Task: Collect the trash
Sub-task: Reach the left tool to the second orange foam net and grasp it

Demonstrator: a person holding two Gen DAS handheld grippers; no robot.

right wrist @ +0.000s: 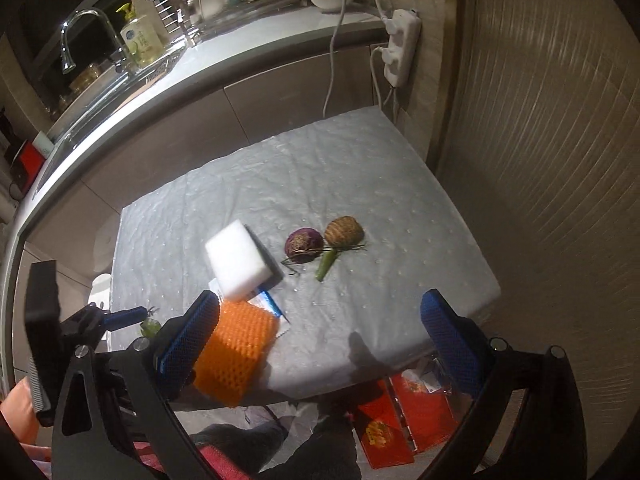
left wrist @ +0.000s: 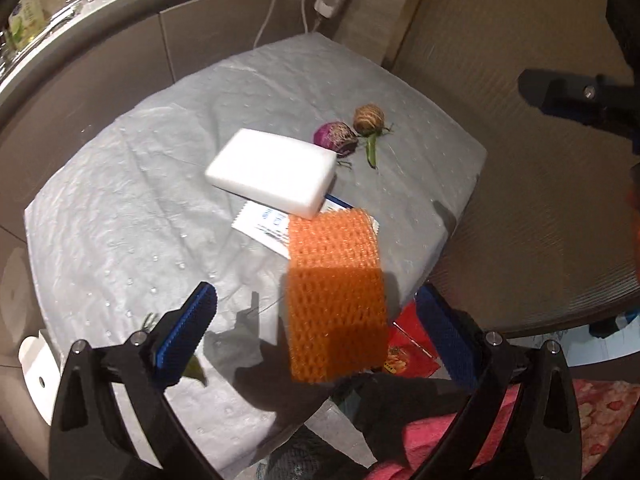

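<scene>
An orange foam net [left wrist: 336,300] stands at the near edge of the grey-covered table [left wrist: 120,200], partly past the edge; I cannot tell whether it rests there or is in the air. My left gripper [left wrist: 320,336] is open, its blue pads wide on either side of the net without touching it. My right gripper [right wrist: 320,336] is open too, with the orange net [right wrist: 236,356] just beside its left pad. Further in lie a white sponge block [right wrist: 236,264], a blue-and-white wrapper [left wrist: 268,224], a purple onion piece [right wrist: 304,242], a brown root piece [right wrist: 344,232] and a green stem [right wrist: 326,264].
Red packets [right wrist: 404,412] lie below the table's near edge, beside pink cloth [left wrist: 440,436]. A green leaf scrap [left wrist: 196,368] sits at the table's left front. A power strip [right wrist: 402,46] with cables hangs on the wall behind. The kitchen counter and faucet [right wrist: 80,32] run along the left.
</scene>
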